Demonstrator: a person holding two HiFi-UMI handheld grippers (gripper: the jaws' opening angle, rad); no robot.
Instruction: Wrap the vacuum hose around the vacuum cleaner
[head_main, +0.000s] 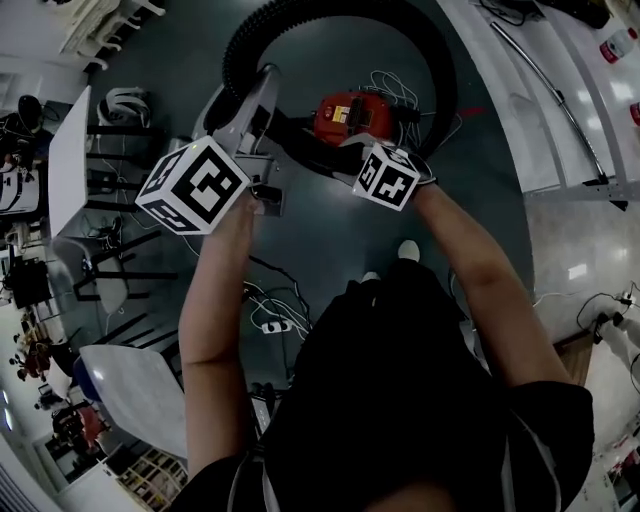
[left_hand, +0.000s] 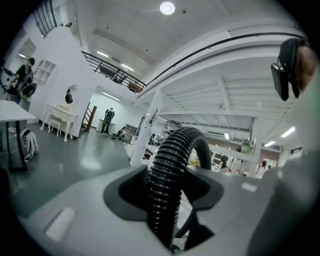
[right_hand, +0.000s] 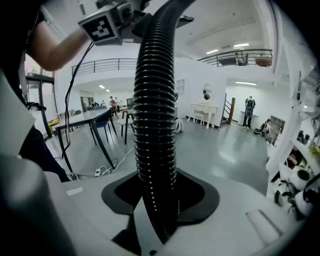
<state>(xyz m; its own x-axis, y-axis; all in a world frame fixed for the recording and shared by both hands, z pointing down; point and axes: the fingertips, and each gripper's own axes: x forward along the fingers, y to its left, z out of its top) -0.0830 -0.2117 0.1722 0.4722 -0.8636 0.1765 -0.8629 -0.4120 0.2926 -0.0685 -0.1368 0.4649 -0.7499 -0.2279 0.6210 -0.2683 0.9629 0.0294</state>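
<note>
While left gripper (left_hand: 167, 200) and right gripper (right_hand: 156, 200) jaws clamp the hose (left_hand: 172, 150), vacuum cleaner (head_main: 350, 115) beyond, cables (head_main: 264, 297) underfoot

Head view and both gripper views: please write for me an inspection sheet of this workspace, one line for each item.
Surface: dark smooth floor.
Job's things: red vacuum cleaner on the floor; black hose loops behind it.
Clutter: nothing seen.
Grippers: left gripper and right gripper, each closed on the hose.
Cables: white cables beside the vacuum cleaner; power strip near the person's feet.
Surroundings: white table at the left, large open hall.
</note>
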